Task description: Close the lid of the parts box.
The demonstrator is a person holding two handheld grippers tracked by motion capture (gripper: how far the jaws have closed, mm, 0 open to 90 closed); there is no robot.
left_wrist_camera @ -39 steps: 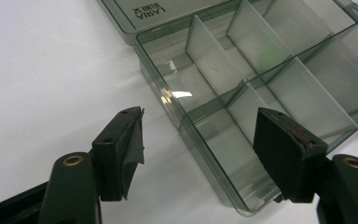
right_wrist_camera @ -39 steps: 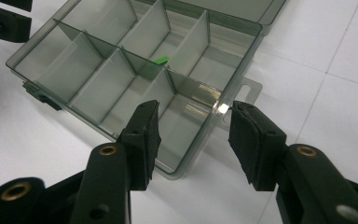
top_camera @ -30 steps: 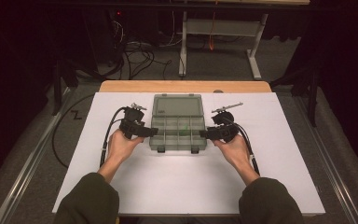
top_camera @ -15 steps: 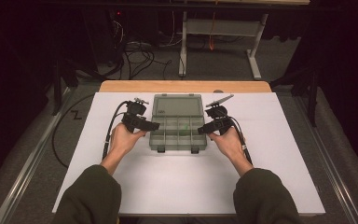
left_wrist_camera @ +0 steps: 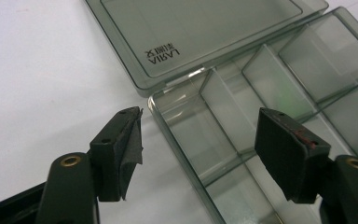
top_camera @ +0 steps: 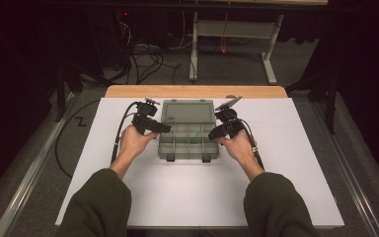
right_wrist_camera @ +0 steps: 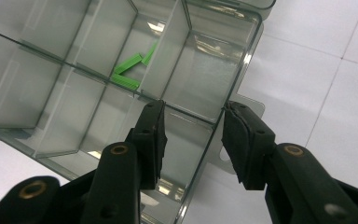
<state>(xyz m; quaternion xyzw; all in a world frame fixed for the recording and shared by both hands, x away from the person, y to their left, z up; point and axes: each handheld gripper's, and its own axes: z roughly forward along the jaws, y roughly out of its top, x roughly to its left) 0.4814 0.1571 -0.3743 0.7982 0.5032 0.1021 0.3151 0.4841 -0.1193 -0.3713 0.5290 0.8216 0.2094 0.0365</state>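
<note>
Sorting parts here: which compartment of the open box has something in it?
The far-row compartment second from the right wall, holding green pieces; the other compartments of the box look empty.

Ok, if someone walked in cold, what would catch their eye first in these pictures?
Probably the clear grey plastic compartment box lying open mid-table, lid folded back flat. Next, the black left gripper and right gripper flanking it, jaws open astride its side walls. Then the bright green pieces in one inner compartment.
</note>
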